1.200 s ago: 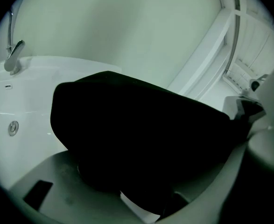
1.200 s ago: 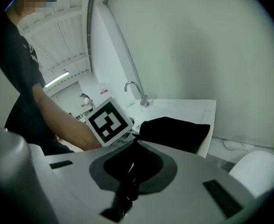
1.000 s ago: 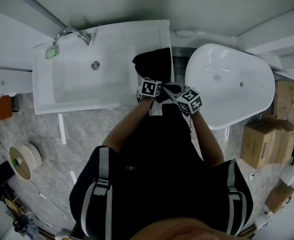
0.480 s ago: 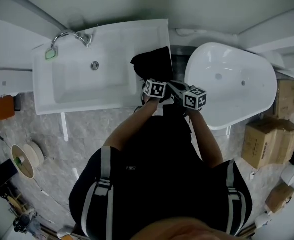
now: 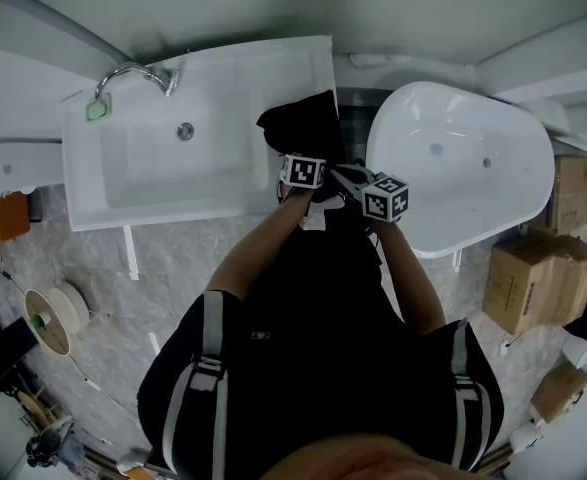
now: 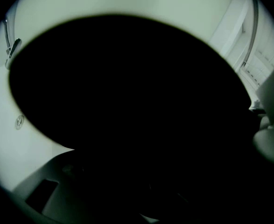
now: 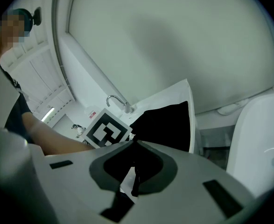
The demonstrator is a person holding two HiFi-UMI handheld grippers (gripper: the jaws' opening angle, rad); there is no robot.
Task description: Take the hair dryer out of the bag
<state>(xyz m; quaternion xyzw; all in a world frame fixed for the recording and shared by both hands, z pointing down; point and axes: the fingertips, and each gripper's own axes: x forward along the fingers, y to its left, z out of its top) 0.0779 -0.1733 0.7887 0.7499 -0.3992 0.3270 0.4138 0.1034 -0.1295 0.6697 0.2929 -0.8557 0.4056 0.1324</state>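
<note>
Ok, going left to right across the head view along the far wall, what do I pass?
Orange object at the left edge → white rectangular sink → black fabric bag on the sink's right end → white oval bathtub → brown cardboard boxes.

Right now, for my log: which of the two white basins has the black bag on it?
The rectangular sink with the faucet: the black bag lies on its right ledge, clear of the oval tub.

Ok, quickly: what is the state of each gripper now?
Left gripper: cannot be told, the black bag fills its view.
Right gripper: closed, tongs touching.
</note>
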